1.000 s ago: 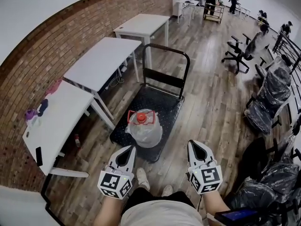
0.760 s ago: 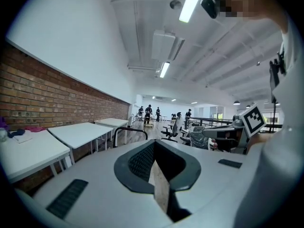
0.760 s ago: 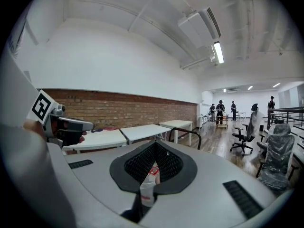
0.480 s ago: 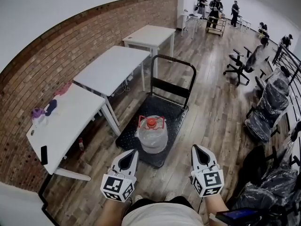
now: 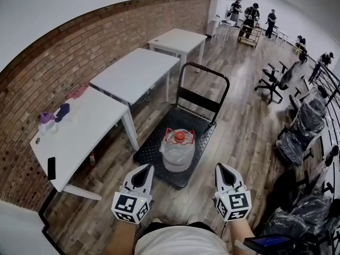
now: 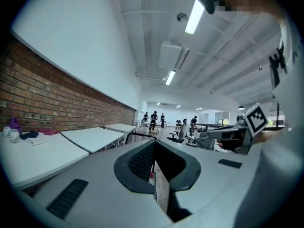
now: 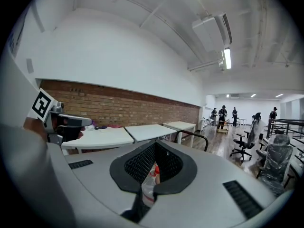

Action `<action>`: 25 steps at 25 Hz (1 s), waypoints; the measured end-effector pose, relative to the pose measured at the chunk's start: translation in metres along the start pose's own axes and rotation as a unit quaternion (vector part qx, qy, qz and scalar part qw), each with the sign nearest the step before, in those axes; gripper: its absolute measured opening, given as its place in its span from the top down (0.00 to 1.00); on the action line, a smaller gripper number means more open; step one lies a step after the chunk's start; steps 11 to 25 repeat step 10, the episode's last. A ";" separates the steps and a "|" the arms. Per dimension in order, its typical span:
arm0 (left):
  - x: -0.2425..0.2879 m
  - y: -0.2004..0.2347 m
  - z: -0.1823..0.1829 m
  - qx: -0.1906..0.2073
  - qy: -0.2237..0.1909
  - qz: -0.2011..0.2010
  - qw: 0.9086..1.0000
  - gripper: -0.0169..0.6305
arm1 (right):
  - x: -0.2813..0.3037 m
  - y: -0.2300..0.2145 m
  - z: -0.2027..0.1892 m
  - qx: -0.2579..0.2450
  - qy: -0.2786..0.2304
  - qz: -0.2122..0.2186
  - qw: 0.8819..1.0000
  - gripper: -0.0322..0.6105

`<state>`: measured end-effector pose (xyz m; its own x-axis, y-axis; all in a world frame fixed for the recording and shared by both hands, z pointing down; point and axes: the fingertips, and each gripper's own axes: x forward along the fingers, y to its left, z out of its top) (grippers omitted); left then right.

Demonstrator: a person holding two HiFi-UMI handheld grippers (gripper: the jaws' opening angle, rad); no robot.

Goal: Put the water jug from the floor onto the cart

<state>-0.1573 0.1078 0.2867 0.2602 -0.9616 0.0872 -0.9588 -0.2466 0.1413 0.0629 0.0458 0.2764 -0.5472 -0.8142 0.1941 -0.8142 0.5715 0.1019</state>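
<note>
- the water jug (image 5: 178, 150), clear with a red cap and a red carry handle, stands upright on the black deck of the cart (image 5: 150, 154), on the half nearest me and well away from the push handle (image 5: 204, 84) at the far end.
- nothing of the jug touches the wooden floor (image 5: 244, 137); from the head view its base sits wholly on the deck, though close to the near edge.
- i judge the task as good as done: the jug is off the floor, on the cart, and stands free. what is left, at most, is to check that it sits steady, and perhaps to nudge it further in from that near edge.
- the left gripper (image 5: 146, 167) hangs in the air in front of my body, short of the cart and apart from the jug. its jaws are pressed together, with nothing pinched between them and no contact with anything.
- the right gripper (image 5: 221, 167) hangs level with it on the other side, likewise clear of the cart and jug. its jaws are also pressed together on nothing; its own view shows only a sliver of the jug's red cap far off through the frame.
- white tables (image 5: 79, 132) line the brick wall on the left, clear of the cart.
</note>
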 end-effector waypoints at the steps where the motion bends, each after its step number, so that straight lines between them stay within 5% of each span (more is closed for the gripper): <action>1: 0.000 0.000 0.001 -0.001 -0.001 -0.002 1.000 0.98 | 0.000 0.000 0.001 -0.001 0.001 -0.002 1.000 0.95; 25: 0.011 -0.009 0.001 -0.002 -0.001 -0.016 1.000 0.98 | -0.002 -0.012 0.000 -0.004 0.005 -0.015 1.000 0.95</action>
